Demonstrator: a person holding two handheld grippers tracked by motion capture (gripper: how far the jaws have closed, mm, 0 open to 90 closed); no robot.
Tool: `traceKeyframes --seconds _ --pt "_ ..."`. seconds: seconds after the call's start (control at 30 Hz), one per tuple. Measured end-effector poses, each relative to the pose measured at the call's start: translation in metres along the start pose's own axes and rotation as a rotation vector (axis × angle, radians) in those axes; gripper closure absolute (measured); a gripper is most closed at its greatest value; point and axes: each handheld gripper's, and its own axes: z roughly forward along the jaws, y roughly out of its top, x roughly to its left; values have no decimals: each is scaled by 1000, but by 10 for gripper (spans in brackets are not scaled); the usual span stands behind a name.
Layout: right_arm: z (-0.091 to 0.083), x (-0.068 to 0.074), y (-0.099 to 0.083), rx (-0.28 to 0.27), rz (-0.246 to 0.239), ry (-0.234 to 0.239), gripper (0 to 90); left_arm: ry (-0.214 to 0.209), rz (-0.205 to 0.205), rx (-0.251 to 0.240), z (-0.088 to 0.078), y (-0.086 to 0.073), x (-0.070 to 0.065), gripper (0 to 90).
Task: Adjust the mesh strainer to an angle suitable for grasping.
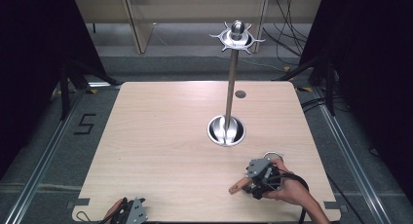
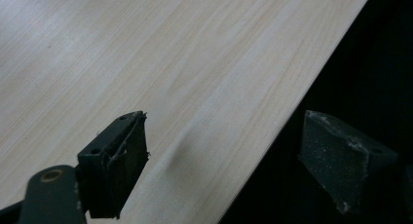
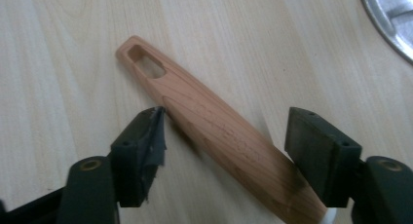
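Right gripper (image 3: 224, 136) (held low, angled down) straddles the wooden handle (image 3: 209, 119), jaws apart.

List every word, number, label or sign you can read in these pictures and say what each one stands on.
"5": a black numeral marked on the grey floor left of the table, in the high view.
No lettering can be read on the wooden handle, the metal stand or either gripper.

Wooden handle (image 3: 214, 131) flat on table (image 1: 160, 136) — near right of stand base (image 1: 226, 130).
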Motion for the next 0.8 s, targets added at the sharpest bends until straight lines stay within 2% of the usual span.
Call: traceKeyframes --seconds 0.13,0.17,0.27,0.47,0.5,0.57,0.63,0.67,0.77,0.8 --pt "0 -1 2 15 10 2 366 -4 3 6 0 0 0 169" --pt "0 -2 4 25 -5 19 395 -5 -1 3 0 0 0 169" --pt "0 -3 6 43 1 33 422 -4 2 5 0 0 0 169" --pt "1 -4 14 94 57 59 461 -4 3 6 0 0 0 169" --pt "3 -7 17 101 39 68 500 -6 0 4 0 0 0 169" --pt "3 -8 19 122 55 60 531 -4 4 6 0 0 0 169" --pt "4 -10 21 124 38 63 551 -4 2 5 0 0 0 169" --pt "3 -9 22 142 59 57 560 -5 0 4 0 0 0 169" --pt "4 -12 25 168 55 88 583 -4 4 7 0 0 0 169" --pt "4 -12 26 173 60 86 589 -4 4 7 0 0 0 169"
